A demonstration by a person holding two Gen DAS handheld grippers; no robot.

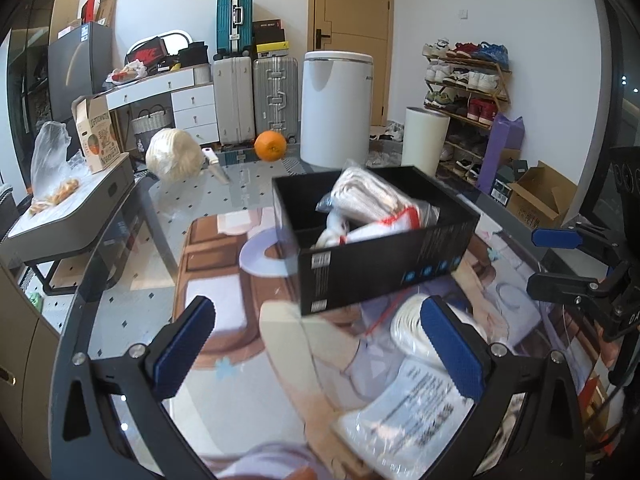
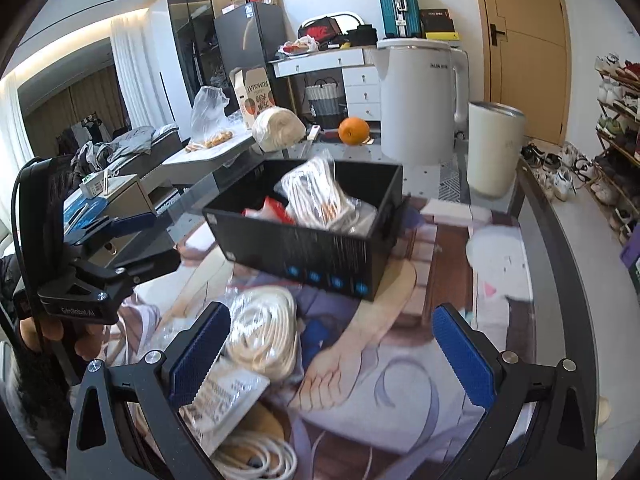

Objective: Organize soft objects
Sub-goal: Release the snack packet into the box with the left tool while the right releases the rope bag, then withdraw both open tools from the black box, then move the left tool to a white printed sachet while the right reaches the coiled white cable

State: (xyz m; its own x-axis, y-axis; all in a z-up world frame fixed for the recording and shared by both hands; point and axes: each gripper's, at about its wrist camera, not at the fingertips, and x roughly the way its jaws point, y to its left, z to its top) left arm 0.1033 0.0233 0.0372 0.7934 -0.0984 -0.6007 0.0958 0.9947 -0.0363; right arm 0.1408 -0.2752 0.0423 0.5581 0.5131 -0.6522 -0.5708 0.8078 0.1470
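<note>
A black open box stands on the glass table and holds bagged white cloth items with red trim; it also shows in the right wrist view. A bagged white rope-like bundle lies in front of the box, beside my left gripper's right finger; the right wrist view shows it by the right gripper's left finger. My left gripper is open and empty. My right gripper is open and empty above the printed mat.
An orange, a white fabric bundle and a white kettle stand at the table's far side. A white cup stands at right. A grey tray with a plastic bag is left. The right gripper shows at the right edge.
</note>
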